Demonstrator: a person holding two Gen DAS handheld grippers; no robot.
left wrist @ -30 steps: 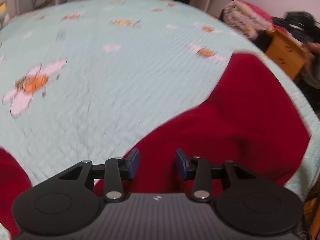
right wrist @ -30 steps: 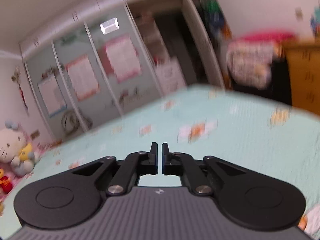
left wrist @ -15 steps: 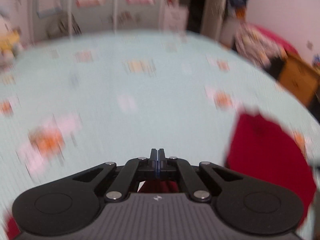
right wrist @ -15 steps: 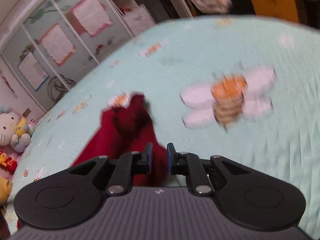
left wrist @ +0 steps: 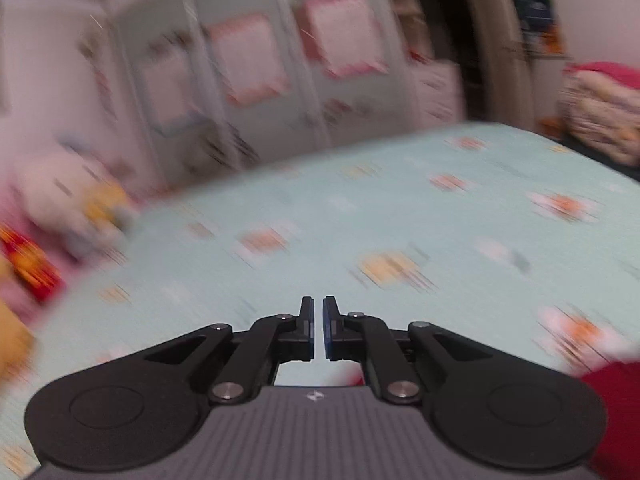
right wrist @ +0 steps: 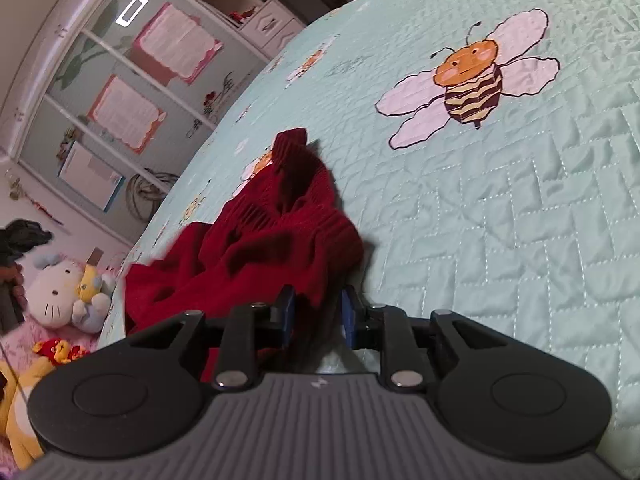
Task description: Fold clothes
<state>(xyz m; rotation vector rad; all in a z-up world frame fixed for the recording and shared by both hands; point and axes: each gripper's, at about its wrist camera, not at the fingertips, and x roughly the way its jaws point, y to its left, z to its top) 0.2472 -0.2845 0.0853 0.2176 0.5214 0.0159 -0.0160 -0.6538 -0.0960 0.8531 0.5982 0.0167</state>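
A dark red knitted sweater (right wrist: pixel 272 240) lies crumpled on the pale green bee-print bedspread (right wrist: pixel 520 240). My right gripper (right wrist: pixel 318 312) sits low at the sweater's near ribbed edge. Its jaws are opening, and a fold of the hem hangs between the blue pads (right wrist: pixel 288 314) without being pinched. The left wrist view is blurred by motion. There my left gripper (left wrist: pixel 316 328) is raised over the bedspread (left wrist: pixel 400 220). Its jaws are opening a narrow slit with nothing in it. Only scraps of the red sweater (left wrist: pixel 612 400) show low at the right, behind its body.
Plush toys (right wrist: pixel 68 292) are heaped past the bed's left edge. A glass-fronted wardrobe (right wrist: pixel 132 92) with pink-edged papers stands behind the bed. A pile of bedding (left wrist: pixel 600 120) sits at the far right. A large bee print (right wrist: pixel 468 88) marks the bedspread to the right of the sweater.
My left gripper shut, lifted and tipped up off the sweater, then parted slightly. My right gripper came down from facing the wardrobe to the sweater's edge, and its jaws widened.
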